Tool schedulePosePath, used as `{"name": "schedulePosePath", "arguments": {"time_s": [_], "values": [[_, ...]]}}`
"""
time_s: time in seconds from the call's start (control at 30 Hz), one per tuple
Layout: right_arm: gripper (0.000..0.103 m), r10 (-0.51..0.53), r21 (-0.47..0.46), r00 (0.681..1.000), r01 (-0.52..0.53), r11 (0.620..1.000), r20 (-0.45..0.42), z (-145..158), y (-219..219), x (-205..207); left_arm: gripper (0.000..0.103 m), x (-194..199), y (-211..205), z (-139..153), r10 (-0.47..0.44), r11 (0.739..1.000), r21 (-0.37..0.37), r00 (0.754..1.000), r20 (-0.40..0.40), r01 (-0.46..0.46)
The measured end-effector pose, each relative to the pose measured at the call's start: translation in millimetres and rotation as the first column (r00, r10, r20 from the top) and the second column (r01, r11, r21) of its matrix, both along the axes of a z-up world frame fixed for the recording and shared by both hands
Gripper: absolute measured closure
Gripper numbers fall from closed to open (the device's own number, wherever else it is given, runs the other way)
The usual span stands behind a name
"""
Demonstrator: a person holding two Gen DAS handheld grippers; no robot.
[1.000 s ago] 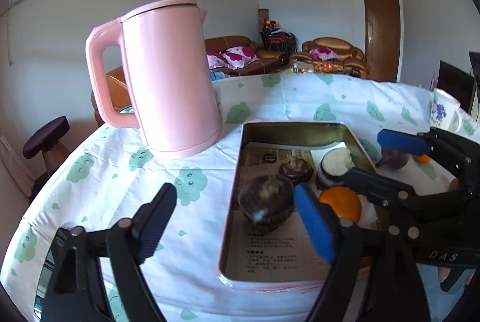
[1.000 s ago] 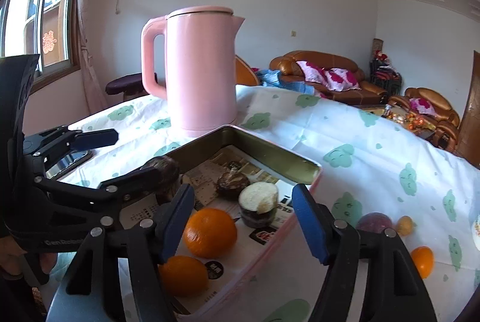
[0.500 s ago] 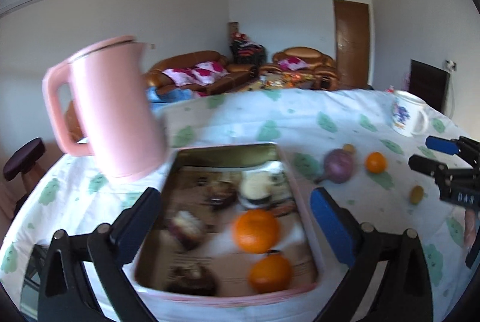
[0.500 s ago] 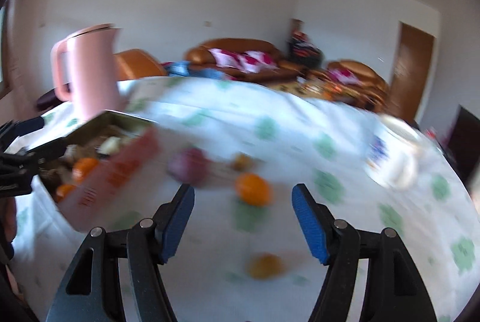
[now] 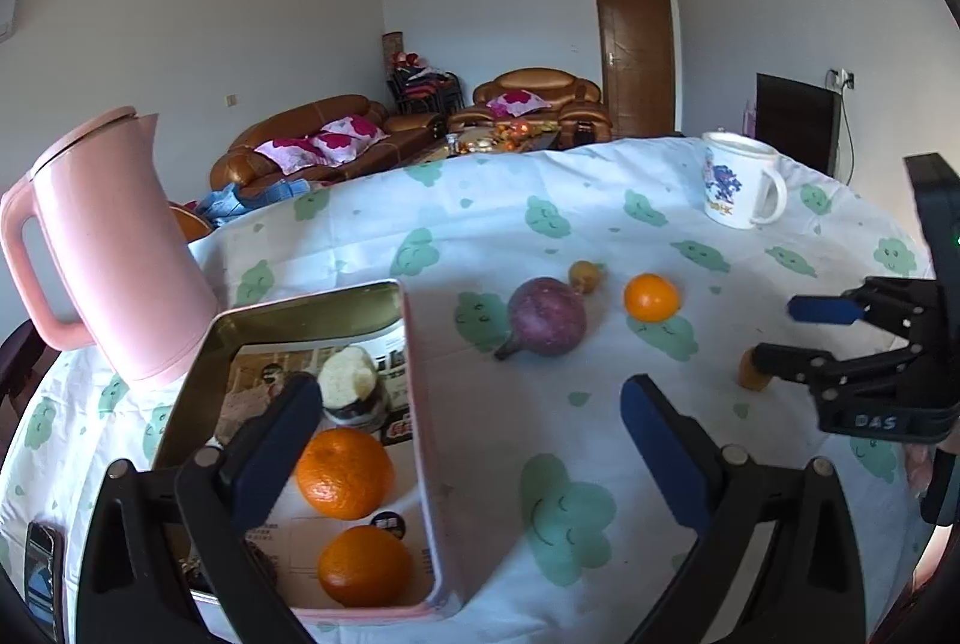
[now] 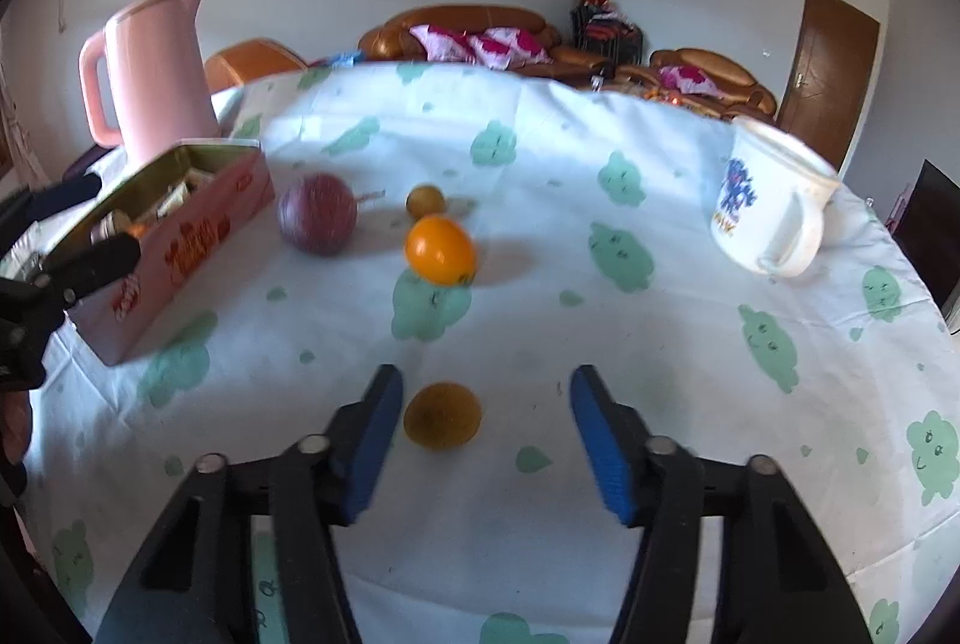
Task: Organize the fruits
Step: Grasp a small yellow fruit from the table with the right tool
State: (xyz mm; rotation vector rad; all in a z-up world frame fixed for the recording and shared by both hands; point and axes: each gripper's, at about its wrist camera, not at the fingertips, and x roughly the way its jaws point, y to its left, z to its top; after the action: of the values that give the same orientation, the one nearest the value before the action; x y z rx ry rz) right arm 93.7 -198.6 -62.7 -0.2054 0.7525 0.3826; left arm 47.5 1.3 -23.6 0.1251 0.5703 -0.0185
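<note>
glossy metal tin [image 5: 312,311] (paper-lined) on matt printed cloth [image 5: 540,224]

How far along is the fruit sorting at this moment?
Done: two oranges lie in the pink rectangular tin. In hand: the right gripper, jaws just closing but not yet touching, brackets a small dull-orange fruit on the tablecloth; the left gripper is open and empty. Left: the round purple fruit, a bright orange fruit and a small yellowish fruit.

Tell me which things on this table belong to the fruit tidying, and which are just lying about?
Belong:
tin
oranges in it
loose orange
purple fruit
two small yellowish fruits

Lying about:
pink kettle
mug
phone
</note>
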Motion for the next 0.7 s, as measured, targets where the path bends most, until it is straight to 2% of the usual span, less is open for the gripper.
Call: {"name": "schedulePosePath", "arguments": {"time_s": [0.27,0.3,0.4,0.43,0.53,0.7], "values": [[0.054,0.061,-0.036,0.996,-0.063,0.997,-0.057,-10,14,-1,0.001,3,-13,-2,-0.039,0.999,0.031,0.999,-0.012,0.040],[0.056,0.065,-0.035,0.996,-0.067,0.997,-0.059,-10,15,0,0.001,3,-14,-2,-0.043,0.999,0.032,0.999,-0.012,0.043],[0.072,0.081,-0.041,0.993,-0.085,0.996,-0.090,-15,18,4,0.001,6,-16,-1,-0.054,0.998,0.021,0.998,-0.021,0.054],[0.072,0.084,-0.043,0.992,-0.089,0.995,-0.095,-15,19,5,0.001,8,-16,-1,-0.057,0.998,0.014,0.998,-0.025,0.057],[0.072,0.069,-0.059,0.994,-0.073,0.996,-0.082,-14,20,6,0.001,13,-16,0,-0.062,0.998,0.001,0.997,-0.034,0.062],[0.072,0.009,-0.019,1.000,-0.009,1.000,-0.029,1,14,17,0.001,32,-25,1,-0.076,0.997,-0.015,0.995,-0.062,0.075]]}}
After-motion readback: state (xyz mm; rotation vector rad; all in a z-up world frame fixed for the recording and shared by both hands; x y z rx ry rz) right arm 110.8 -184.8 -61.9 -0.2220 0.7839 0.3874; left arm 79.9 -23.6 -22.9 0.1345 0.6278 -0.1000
